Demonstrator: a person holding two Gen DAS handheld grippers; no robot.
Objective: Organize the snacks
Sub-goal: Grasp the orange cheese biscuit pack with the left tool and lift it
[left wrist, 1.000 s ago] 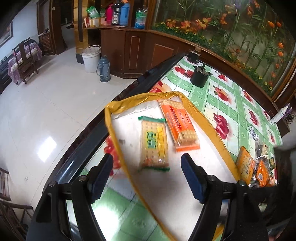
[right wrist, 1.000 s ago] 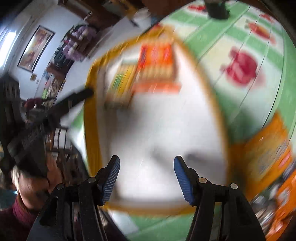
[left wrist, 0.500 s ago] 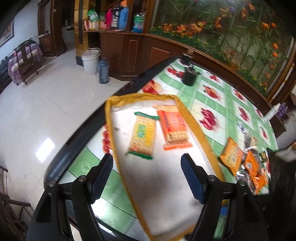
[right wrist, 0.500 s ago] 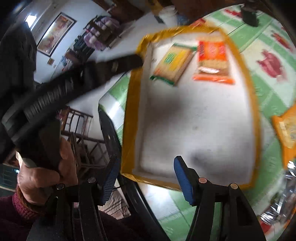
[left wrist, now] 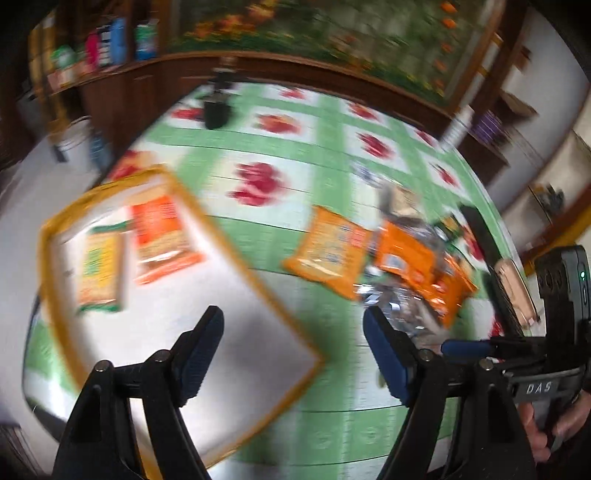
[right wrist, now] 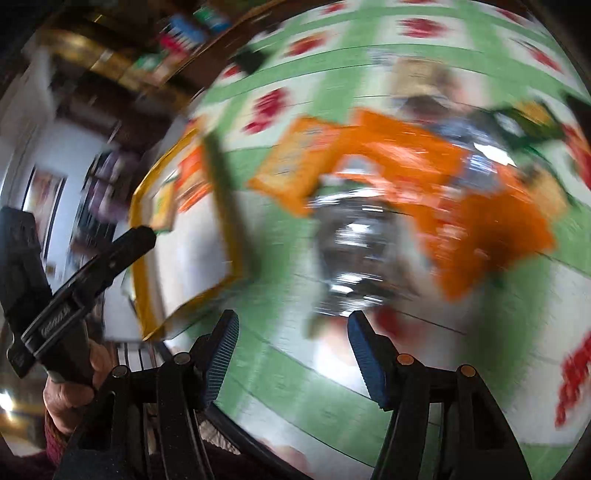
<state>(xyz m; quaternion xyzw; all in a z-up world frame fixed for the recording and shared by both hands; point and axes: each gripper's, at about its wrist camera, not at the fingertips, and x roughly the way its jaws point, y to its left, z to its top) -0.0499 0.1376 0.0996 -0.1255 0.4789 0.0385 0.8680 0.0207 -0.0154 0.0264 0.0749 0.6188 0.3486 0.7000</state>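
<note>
Several snack packets (right wrist: 424, 192) blurred beyond reading

One tray (left wrist: 55, 236) holds two snack packets (left wrist: 99, 271).

White letters, seemingly "DAS", mark the right gripper (left wrist: 532, 387)

Green fruit-print tablecloth (left wrist: 325, 155); black pot (left wrist: 217, 110) far end; flower mural (left wrist: 332, 33) behind.
</note>
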